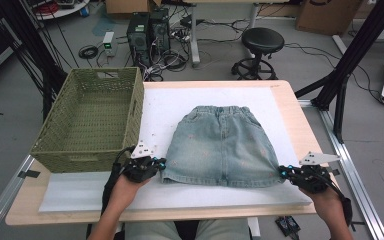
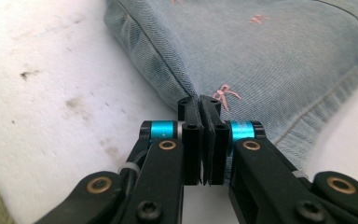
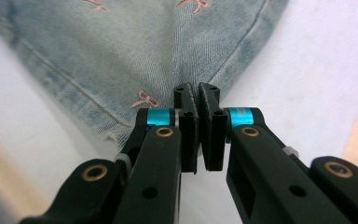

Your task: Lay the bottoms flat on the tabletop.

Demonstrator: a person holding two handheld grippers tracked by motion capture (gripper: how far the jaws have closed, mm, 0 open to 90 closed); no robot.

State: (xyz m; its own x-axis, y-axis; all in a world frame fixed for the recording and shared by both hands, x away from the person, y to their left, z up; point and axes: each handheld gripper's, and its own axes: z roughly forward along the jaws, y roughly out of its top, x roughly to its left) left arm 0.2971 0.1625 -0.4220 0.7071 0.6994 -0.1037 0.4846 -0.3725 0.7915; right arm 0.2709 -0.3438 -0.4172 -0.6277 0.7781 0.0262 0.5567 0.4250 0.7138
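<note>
Denim, pale and washed, makes up the small skirt [image 1: 219, 145] lying flat in the middle of the white mat [image 1: 80, 192], waistband away from the person and hem toward them. Tiny pink bows are stitched across the cloth (one sits just beside the left jaws in the left gripper view). The left gripper [image 1: 156, 163] has its jaws pressed together on the near left hem corner, right where the side seam meets the hem; the right gripper [image 1: 286, 172] is clamped the same way on the near right corner. In both gripper views the black jaws stand nearly touching, with the denim edge running in at their tips, so I judge each to be pinching fabric rather than closed on nothing. Holding the two hem corners at once makes sense if the garment is to be lifted evenly or folded away toward the waistband: the cloth stays spread and will not bunch. To the left of the skirt, hanging partly over the wooden table [image 1: 292, 107] edge, stands an olive woven basket [image 1: 87, 120], a likely place for the skirt once folded.
</note>
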